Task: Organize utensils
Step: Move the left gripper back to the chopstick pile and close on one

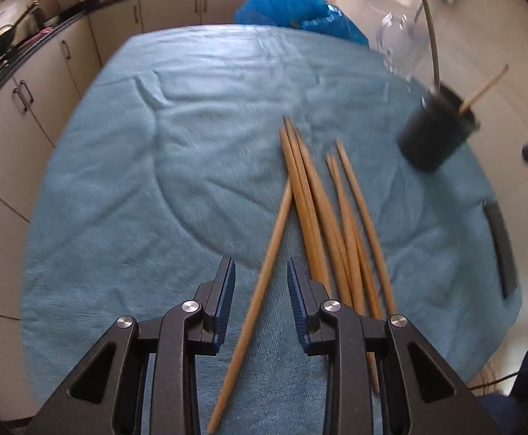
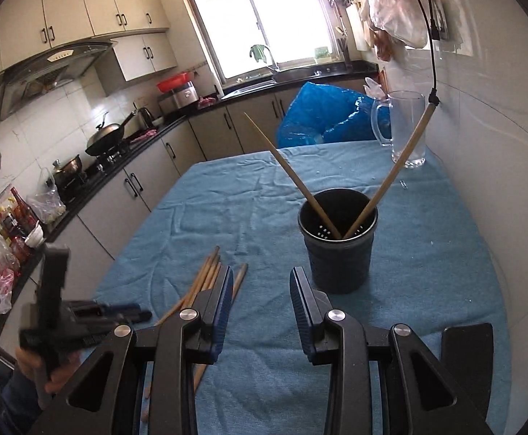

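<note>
The left wrist view looks steeply down on the desk, which is covered with a wrinkled light-blue terry cloth. The left tool has its blue-padded jaws standing narrowly apart, with one loose tan wooden chopstick lying on the cloth between them; the pads do not press on it. Just to its right lies a bundle of tan wooden chopsticks, fanned slightly, their far tips pointing away from the camera. This view blurs the round black plastic utensil holder at the upper right edge, where only one stick shows clearly poking out of it.

The right wrist view looks more level and shows the holder sharply: it stands upright on the cloth just beyond the right tool, with two chopsticks crossing inside it and leaning out to either side. The right tool's jaws stand a little apart with nothing between them. Only this view shows the left tool from outside, gripped by a hand at the lower left. It also shows the bundle partly hidden behind the right tool's left finger, a clear glass pitcher at the desk's far right corner, and a blue plastic bag behind the desk.
</note>
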`<action>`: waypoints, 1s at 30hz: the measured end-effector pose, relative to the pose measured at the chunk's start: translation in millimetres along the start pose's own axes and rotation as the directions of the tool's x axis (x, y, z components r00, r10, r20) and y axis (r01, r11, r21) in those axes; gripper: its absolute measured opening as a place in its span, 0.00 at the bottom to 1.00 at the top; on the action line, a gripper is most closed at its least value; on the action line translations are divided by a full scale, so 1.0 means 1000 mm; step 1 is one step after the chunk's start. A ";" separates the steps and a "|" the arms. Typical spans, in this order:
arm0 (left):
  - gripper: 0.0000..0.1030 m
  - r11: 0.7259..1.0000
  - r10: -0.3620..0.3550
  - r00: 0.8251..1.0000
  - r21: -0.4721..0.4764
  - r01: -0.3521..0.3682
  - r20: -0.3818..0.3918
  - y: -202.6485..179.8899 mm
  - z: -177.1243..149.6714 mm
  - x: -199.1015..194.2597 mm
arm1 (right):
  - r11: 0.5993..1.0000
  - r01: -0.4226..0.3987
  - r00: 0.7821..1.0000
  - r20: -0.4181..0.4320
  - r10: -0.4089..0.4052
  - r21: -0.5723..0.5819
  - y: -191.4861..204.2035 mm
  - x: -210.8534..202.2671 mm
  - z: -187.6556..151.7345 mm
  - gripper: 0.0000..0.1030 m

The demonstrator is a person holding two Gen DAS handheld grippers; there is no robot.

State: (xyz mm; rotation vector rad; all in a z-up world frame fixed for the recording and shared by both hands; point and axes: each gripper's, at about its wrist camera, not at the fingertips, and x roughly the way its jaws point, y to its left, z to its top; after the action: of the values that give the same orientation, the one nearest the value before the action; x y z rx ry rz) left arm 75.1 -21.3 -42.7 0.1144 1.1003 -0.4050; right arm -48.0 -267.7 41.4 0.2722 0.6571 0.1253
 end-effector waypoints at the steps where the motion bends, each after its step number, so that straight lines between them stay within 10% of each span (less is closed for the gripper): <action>1: 0.28 1.000 0.002 1.000 0.011 -0.002 -0.009 -0.002 -0.002 0.005 | 1.000 0.000 1.000 0.000 0.000 0.000 0.000 0.000 0.000 0.34; 8: 0.28 0.996 0.084 0.996 0.030 -0.084 -0.014 -0.010 0.005 0.026 | 1.000 0.003 1.000 -0.017 -0.003 -0.014 0.005 0.005 -0.002 0.34; 23: 0.27 0.904 0.231 0.973 -0.365 -0.223 -0.023 0.066 -0.006 0.003 | 0.998 0.049 0.955 -0.291 -0.055 -0.029 0.026 0.123 0.009 0.34; 30: 0.27 0.932 0.165 0.986 -0.323 -0.165 -0.027 0.066 -0.025 -0.009 | 0.995 0.096 0.921 -0.377 -0.098 -0.024 0.026 0.172 0.009 0.35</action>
State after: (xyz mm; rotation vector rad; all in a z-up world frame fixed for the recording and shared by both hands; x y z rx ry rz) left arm 75.2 49.4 -53.9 -0.0843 1.1334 -0.0695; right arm 92.0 -210.5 -44.8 0.2108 1.0532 0.0842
